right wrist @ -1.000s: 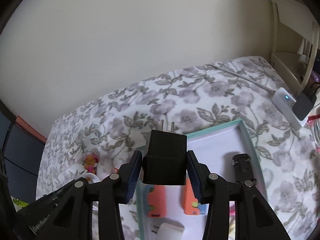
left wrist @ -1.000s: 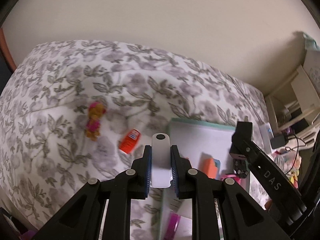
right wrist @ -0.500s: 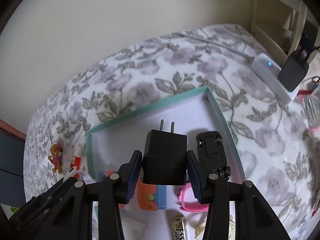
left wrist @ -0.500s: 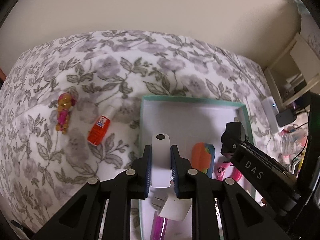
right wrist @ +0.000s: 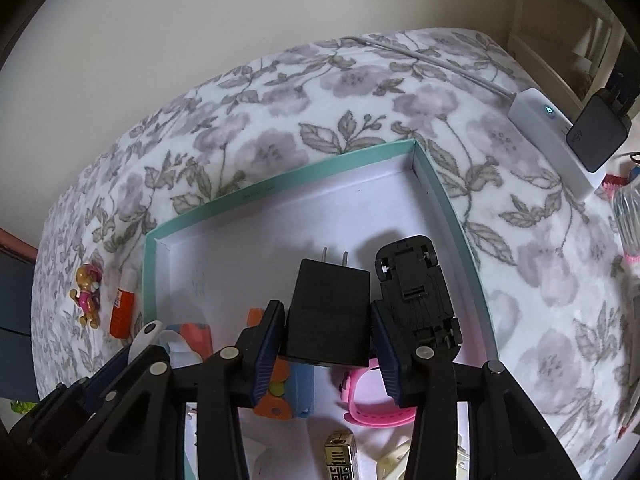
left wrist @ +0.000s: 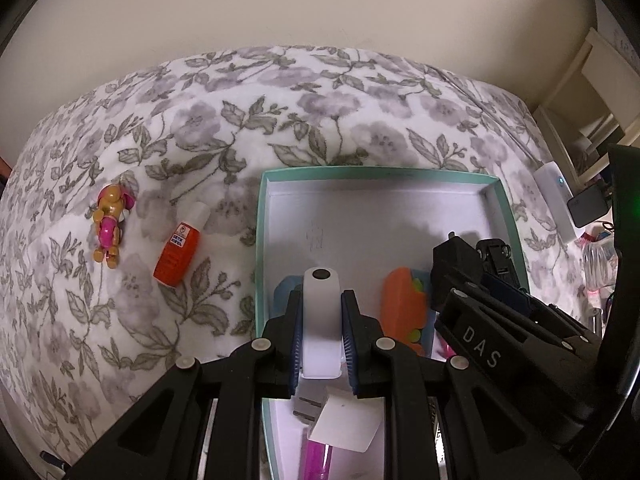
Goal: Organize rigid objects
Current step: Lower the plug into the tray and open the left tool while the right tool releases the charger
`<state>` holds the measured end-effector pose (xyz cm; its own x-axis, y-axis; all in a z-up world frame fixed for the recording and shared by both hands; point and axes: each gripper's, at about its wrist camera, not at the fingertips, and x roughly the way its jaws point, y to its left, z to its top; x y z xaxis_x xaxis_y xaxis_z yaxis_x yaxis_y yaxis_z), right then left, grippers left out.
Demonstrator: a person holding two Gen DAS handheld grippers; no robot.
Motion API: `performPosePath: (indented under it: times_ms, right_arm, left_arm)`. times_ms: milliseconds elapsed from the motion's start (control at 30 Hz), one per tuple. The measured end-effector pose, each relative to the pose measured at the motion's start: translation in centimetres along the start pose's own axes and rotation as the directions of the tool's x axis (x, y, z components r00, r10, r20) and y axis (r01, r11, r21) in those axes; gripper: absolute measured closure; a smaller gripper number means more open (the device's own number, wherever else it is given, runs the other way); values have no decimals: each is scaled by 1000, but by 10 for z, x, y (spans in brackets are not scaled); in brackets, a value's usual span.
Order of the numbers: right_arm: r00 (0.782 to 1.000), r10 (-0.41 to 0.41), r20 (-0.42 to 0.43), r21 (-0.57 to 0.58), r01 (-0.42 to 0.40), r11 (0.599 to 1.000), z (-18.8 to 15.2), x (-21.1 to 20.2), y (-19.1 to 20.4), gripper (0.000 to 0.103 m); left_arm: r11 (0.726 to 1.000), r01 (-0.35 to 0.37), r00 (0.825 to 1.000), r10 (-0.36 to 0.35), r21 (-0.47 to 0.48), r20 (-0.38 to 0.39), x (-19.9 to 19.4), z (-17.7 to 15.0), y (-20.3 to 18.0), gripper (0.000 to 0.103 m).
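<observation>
My left gripper (left wrist: 321, 344) is shut on a white flat device with a black dot (left wrist: 321, 312), held over the near left part of a teal-rimmed white box (left wrist: 380, 171). My right gripper (right wrist: 326, 344) is shut on a black plug adapter (right wrist: 329, 316) with its prongs pointing away, held over the box (right wrist: 280, 188) beside an upturned black toy car (right wrist: 418, 292). The box holds an orange and blue toy (left wrist: 402, 304), a pink watch (right wrist: 372, 404), a white charger (left wrist: 344, 424) and a gold lighter (right wrist: 340, 456).
On the floral bedspread left of the box lie an orange glue bottle (left wrist: 180, 250) and a gold and pink toy figure (left wrist: 109, 224). A white power strip (right wrist: 556, 144) with a black adapter (right wrist: 600, 132) lies at the right, near a shelf (left wrist: 592, 92).
Both grippers have moved forward and down over the box, each still holding its object. The box and its contents fill more of both views.
</observation>
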<state>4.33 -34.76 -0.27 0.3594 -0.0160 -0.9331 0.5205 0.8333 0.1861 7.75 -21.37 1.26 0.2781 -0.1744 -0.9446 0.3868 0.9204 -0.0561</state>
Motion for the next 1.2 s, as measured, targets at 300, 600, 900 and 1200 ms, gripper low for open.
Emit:
performPosePath:
  times_ms: [300, 600, 900, 1200]
  right_arm:
    - [1000, 0, -13, 11, 0, 1000, 1, -1, -1, 55]
    - [1000, 7, -9, 17, -6, 1000, 3, -8, -1, 51]
    - [998, 17, 60, 9, -18, 1000, 9, -35, 2, 47]
    - [992, 10, 128, 1, -10, 1000, 13, -57, 6, 42]
  left_arm:
    - [1000, 6, 1000, -6, -9, -11, 2, 0, 3, 82]
    - [999, 11, 1000, -11, -30, 0, -6, 4, 7, 65]
    - [998, 22, 999, -20, -57, 33, -23, 9, 15, 62]
    - [992, -12, 996, 23, -127, 85, -43, 17, 39, 46]
